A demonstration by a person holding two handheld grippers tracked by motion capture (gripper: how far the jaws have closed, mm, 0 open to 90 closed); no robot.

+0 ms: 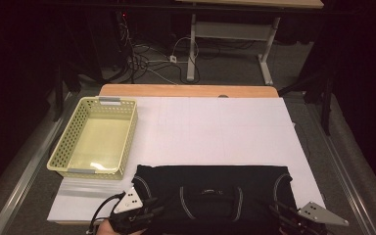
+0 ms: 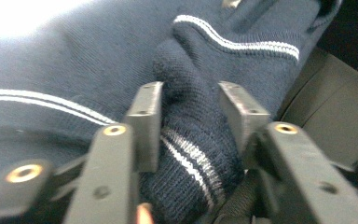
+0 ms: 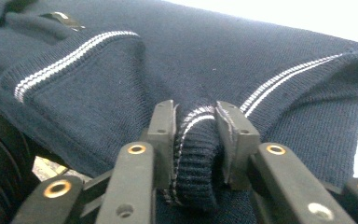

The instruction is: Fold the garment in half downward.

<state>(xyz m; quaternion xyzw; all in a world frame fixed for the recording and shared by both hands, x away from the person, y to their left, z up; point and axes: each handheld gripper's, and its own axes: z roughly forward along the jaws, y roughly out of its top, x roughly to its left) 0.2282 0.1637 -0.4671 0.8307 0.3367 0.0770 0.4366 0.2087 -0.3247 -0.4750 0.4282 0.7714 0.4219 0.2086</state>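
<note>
A dark navy knit garment (image 1: 210, 196) with thin white stripes lies folded along the near edge of the white board (image 1: 215, 127). My left gripper (image 1: 149, 208) is at the garment's near left corner. In the left gripper view, the left gripper (image 2: 191, 105) is shut on a bunched, striped fold of the garment (image 2: 74, 60). My right gripper (image 1: 281, 215) is at the near right corner. In the right gripper view, the right gripper (image 3: 196, 119) pinches a ribbed, striped hem of the garment (image 3: 191, 60).
A pale yellow perforated basket (image 1: 61, 147) stands on the left of the board, with nothing visible inside. The wooden table edge (image 1: 186, 90) shows behind the board. Beyond it are cables on the floor and another table's legs (image 1: 192, 49).
</note>
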